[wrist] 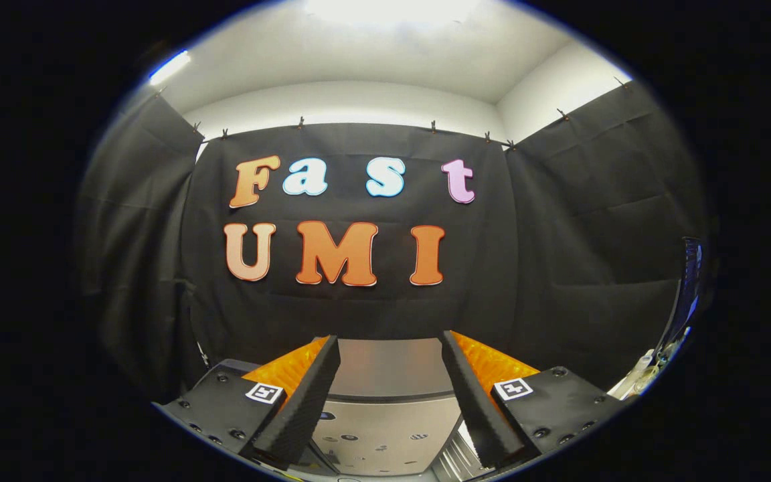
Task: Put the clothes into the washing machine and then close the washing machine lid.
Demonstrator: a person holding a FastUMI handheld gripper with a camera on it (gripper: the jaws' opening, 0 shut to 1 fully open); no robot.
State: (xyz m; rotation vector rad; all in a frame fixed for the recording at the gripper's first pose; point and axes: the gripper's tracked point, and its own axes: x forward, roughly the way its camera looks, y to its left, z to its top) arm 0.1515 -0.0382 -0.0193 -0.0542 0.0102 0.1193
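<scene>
Tongs [390,355] stand wide apart, released, gripping nothing, and point level toward the far black cloth wall [546,268] of the booth. Below and between the fingers sits the washing machine [385,415], a pale grey appliance: its flat top lies just ahead of the fingertips, with a control strip of small marks on the nearer side. Whether its lid is shut cannot be told from this angle. Clothes cannot be made out. Judged from this alone, the moment fits either clothes awaiting loading or a load inside with the lid down. At far right, small pale items [646,371] sit, too blurred to name.
</scene>
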